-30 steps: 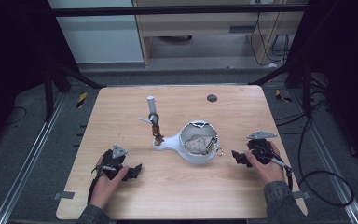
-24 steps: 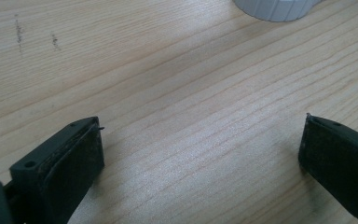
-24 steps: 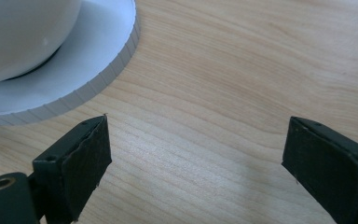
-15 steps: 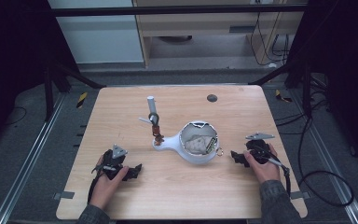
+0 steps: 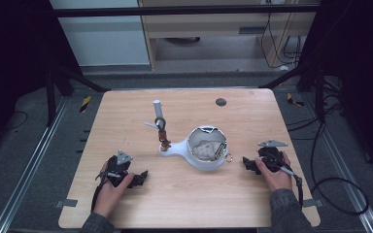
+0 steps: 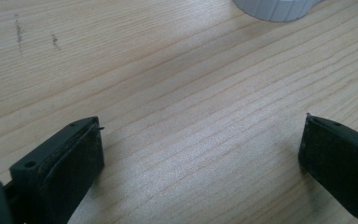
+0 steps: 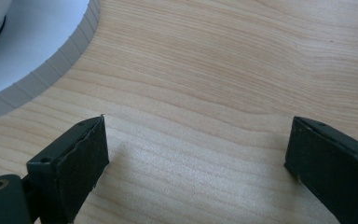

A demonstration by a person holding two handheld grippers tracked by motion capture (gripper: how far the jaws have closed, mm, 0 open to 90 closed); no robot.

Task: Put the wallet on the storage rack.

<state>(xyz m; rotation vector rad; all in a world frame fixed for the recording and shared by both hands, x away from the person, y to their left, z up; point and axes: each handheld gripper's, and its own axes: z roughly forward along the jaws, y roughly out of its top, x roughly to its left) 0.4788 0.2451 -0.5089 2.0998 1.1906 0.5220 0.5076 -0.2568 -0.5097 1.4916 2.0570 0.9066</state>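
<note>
Both grippers [image 5: 138, 178] [image 5: 248, 164] rested on the table [image 5: 126, 111], fingers wide and empty, the right's having just been opening, the white holder [image 5: 201, 158] likely next to reach.

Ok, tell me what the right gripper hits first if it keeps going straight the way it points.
Most likely the white bowl-shaped holder. The right gripper rests on the table, jaws open, aimed at the holder's ribbed base. Only bare wood lies between, though it might just graze the edge.

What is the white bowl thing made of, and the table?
The white bowl looks like matte plastic: smooth, even white, with a ribbed moulded rim in the right gripper view. The table looks like pale wood or wood veneer, with grain lines running across it.
</note>
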